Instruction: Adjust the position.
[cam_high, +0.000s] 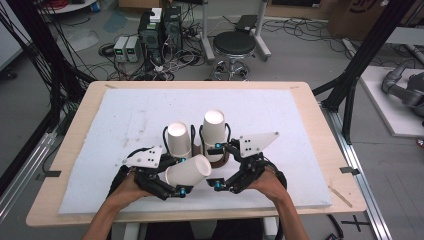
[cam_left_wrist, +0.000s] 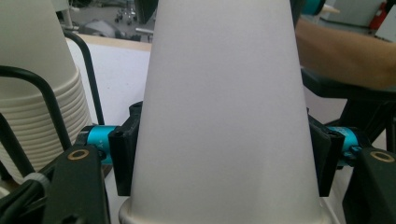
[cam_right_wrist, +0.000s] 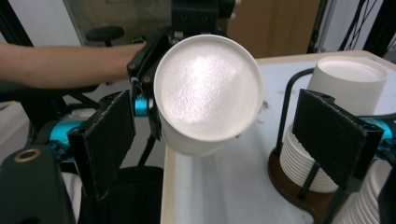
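Note:
A single white paper cup (cam_high: 187, 172) lies tilted above the white foam mat, its closed bottom turned to the right. My left gripper (cam_high: 182, 176) is shut on its sides; in the left gripper view both black pads (cam_left_wrist: 123, 154) press the cup (cam_left_wrist: 224, 116) near its rim. My right gripper (cam_high: 218, 167) stands open just right of the cup's bottom. In the right gripper view the cup's round bottom (cam_right_wrist: 208, 88) faces me between the wide-apart pads (cam_right_wrist: 107, 135), apart from both.
Two stacks of upside-down white cups (cam_high: 179, 140) (cam_high: 213, 132) stand in black wire holders on brown bases just behind the grippers. The foam mat (cam_high: 125, 115) covers most of the wooden table. Beyond the table stand a stool, computers and cables.

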